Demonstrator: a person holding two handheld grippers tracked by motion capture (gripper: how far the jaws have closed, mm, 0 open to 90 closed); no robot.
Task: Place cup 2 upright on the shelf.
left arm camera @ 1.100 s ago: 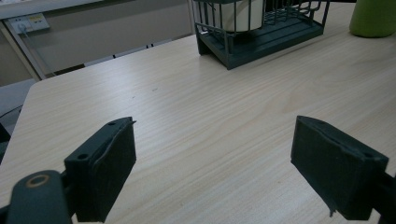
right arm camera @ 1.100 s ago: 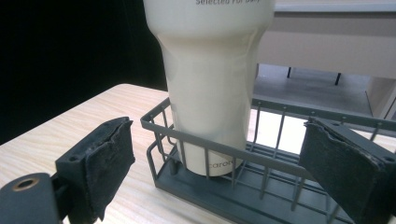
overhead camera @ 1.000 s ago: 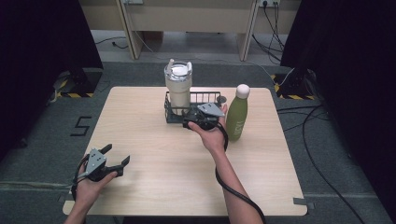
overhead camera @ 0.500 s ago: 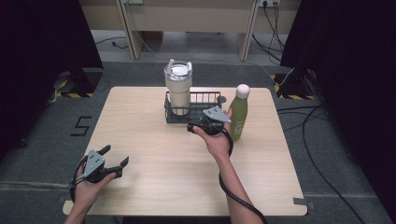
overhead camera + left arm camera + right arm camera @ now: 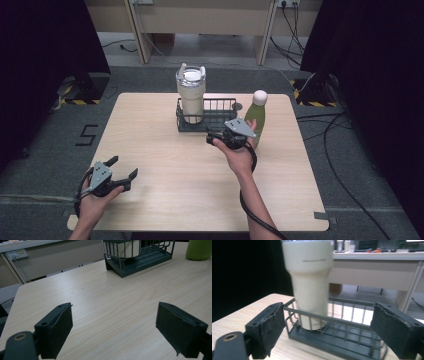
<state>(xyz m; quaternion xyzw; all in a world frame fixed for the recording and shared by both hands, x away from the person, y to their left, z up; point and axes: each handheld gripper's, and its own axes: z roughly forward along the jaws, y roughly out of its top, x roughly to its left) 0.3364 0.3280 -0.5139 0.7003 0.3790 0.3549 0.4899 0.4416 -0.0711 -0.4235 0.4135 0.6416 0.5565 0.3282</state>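
Note:
A cream tumbler (image 5: 191,95) with a lid stands upright in the left end of a dark wire basket (image 5: 220,102) at the back middle of the wooden table (image 5: 165,150). A green bottle (image 5: 256,119) with a pale cap stands just right of the basket. My right gripper (image 5: 220,136) hovers in front of the basket, facing the tumbler (image 5: 310,282) and the basket (image 5: 342,317). It is open; its jaws have just been closing with nothing between them. My left gripper (image 5: 123,167) is open near the front left edge, its jaws wide over bare wood (image 5: 115,322).
The left gripper view shows the basket (image 5: 140,260) and the bottle's base (image 5: 200,250) far across the table. A light desk (image 5: 200,20) stands behind the table, and cables (image 5: 345,150) lie on the floor at the right. Dark curtains flank both sides.
My right gripper has moved a little to the right and back from the basket front. The left gripper has stayed in place.

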